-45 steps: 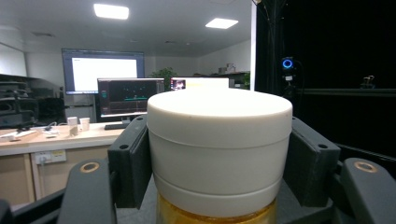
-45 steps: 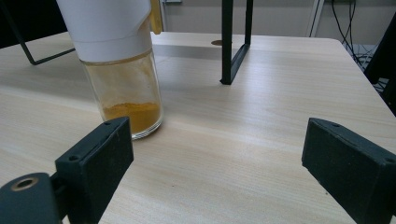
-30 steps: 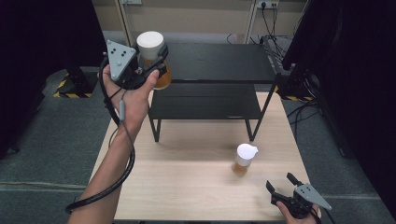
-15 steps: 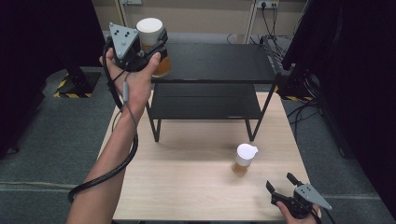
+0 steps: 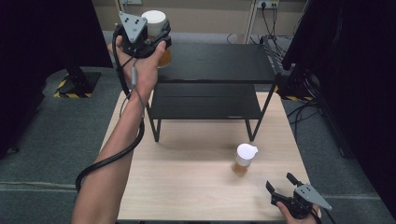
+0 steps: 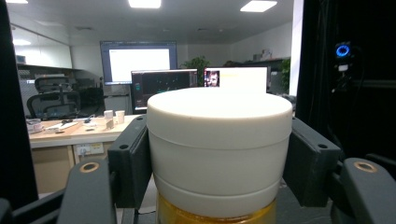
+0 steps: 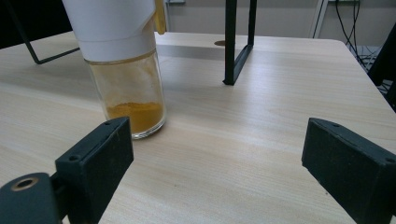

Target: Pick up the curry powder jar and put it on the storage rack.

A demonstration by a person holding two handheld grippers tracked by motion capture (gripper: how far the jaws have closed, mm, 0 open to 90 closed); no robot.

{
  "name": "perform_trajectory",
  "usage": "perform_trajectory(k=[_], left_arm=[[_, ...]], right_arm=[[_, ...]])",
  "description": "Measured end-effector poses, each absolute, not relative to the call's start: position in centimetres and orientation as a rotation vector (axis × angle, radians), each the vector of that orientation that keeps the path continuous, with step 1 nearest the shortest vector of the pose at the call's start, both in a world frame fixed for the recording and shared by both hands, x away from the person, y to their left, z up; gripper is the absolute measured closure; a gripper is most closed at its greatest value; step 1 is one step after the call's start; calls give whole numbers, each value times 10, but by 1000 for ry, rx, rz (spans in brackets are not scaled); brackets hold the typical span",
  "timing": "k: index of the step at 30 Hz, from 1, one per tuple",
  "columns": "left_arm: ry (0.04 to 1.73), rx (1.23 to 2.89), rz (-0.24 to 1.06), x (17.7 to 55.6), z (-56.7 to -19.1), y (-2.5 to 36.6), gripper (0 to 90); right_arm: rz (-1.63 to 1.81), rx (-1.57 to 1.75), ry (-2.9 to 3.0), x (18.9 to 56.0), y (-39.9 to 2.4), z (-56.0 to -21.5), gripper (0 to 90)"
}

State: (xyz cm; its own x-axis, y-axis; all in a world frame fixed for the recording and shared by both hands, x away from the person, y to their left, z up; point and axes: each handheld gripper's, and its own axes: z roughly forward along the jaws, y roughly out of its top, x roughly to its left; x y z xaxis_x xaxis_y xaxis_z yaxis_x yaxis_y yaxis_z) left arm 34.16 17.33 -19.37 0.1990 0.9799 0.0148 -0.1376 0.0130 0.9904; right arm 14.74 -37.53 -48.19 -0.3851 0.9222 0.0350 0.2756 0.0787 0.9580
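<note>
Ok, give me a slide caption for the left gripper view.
Left tongs clamped on a white-lidded jar of amber contents, office monitors behind.

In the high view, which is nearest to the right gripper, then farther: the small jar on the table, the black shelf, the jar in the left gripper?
1. Small jar, on the table just left of the right gripper.
2. Black shelf, behind it.
3. Jar in the left gripper, far back left.

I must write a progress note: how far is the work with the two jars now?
Done: the left gripper is shut on the white-lidded jar, raised by the black shelf. In hand: carrying it. Left: setting it down; the second jar stands on the table, right gripper open.
</note>
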Motion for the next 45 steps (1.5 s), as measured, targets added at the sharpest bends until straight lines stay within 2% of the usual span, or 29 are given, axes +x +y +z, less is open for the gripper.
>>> perform_trajectory(k=[18,45], left_arm=[[1014,1213,1127,368,-197,177,337],[1046,1229,1116,380,-200,178,337]], right_arm=[[1327,1182,1743,148,-375,-482,91],[1324,1177,1747,147,-375,-482,91]])
